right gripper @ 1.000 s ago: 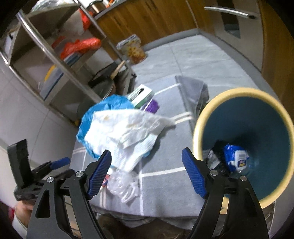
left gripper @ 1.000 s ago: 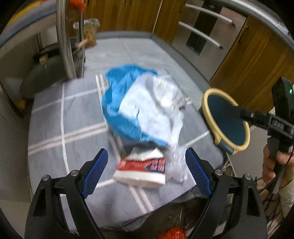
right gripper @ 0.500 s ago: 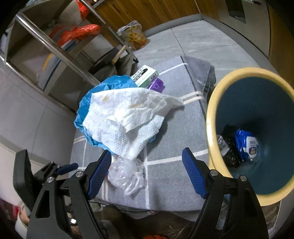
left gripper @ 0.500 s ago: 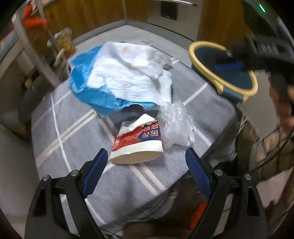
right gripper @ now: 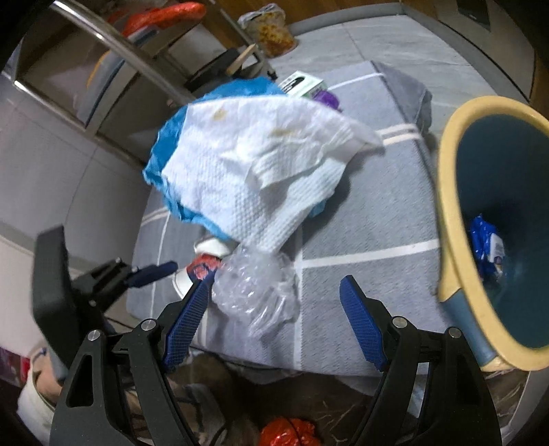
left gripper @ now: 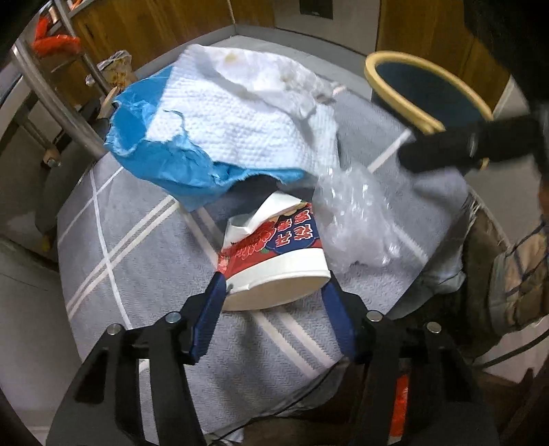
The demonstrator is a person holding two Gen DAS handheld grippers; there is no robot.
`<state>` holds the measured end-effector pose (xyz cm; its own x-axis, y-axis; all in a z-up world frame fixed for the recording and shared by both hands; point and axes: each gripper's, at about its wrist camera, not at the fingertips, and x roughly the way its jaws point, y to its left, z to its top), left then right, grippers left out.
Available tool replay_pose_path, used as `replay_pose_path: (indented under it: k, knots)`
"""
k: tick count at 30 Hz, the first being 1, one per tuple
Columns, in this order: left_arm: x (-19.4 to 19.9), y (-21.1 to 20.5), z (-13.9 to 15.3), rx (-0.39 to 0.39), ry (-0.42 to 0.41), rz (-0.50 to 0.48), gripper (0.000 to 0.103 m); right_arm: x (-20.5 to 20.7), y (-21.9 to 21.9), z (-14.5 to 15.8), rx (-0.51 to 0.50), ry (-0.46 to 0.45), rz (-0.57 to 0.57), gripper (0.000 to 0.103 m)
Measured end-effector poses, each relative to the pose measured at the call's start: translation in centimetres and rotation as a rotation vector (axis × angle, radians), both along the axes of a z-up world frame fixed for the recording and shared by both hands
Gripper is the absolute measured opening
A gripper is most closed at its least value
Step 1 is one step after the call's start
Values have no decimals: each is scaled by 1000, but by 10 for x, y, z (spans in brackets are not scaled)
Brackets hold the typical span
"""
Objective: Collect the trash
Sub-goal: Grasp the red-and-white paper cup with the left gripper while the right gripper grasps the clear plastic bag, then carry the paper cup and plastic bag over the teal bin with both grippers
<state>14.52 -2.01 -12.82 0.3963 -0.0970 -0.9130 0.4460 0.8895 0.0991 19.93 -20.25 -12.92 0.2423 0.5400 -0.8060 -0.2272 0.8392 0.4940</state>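
A crushed red, blue and white paper cup [left gripper: 274, 257] lies on its side on the grey cloth-covered table [left gripper: 137, 260]. My left gripper [left gripper: 274, 302] has its blue pads either side of the cup's rim, touching it. Crumpled clear plastic [left gripper: 357, 219] lies beside the cup, under a white paper towel [left gripper: 247, 109] on blue plastic [left gripper: 178, 171]. My right gripper [right gripper: 274, 312] is open and empty, just short of the clear plastic [right gripper: 257, 291]. The blue bin with a yellow rim [right gripper: 449, 192] stands to the right and holds blue wrappers [right gripper: 485, 240].
A small box [right gripper: 302, 82] and a purple item [right gripper: 326, 97] lie at the table's far side. A metal shelf rack [right gripper: 113, 44] with red bags stands behind. A snack bag [right gripper: 271, 27] sits on the floor. Something red [right gripper: 284, 432] lies below the table edge.
My left gripper moved forward onto the paper cup and its jaws narrowed around the rim. My right gripper moved lower and nearer the clear plastic.
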Motion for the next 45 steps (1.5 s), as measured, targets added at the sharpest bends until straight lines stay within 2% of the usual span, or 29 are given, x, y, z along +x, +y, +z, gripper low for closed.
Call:
replay_pose_path:
  k: [2,4,6,12,16,19,23,26,33,36,41,45]
  knots:
    - [1,4,5,-22,0,10,49,0,5,-2,-5,6,12,80]
    - [0,7,11,-52,2,11,36,0,10,-4,-9,8,24,80]
    - [0,10,17,-66,3,20,30,-1,15,-6,-15,4,34,80]
    - [-3,19,30,-93,23,22,21,-1,31,-9,-55,-21,69,80]
    - [-6,25,38,-98,22,20,19,-1,41,-14,-83,-34,88,75]
    - [-7,27,38,-100,28,12,19,-1,48,-22,-95,-25,115,62]
    - [-6,33,42,-128,43,17,18,-4,49,-21,-86,-40,131,35]
    - [-8,41,50,-161,40,23,18,-4,46,-15,-67,-42,138,26]
    - [-7,66,66,-203,8,94,18,-11,36,3,8,-49,132,24]
    - [-6,73,77,-246,-19,117,18,-15,28,13,57,-46,126,24]
    - [-5,69,96,-308,-72,118,18,-23,18,29,101,-63,130,24]
    - [-5,64,113,-313,-117,109,18,-28,7,40,146,-59,138,24]
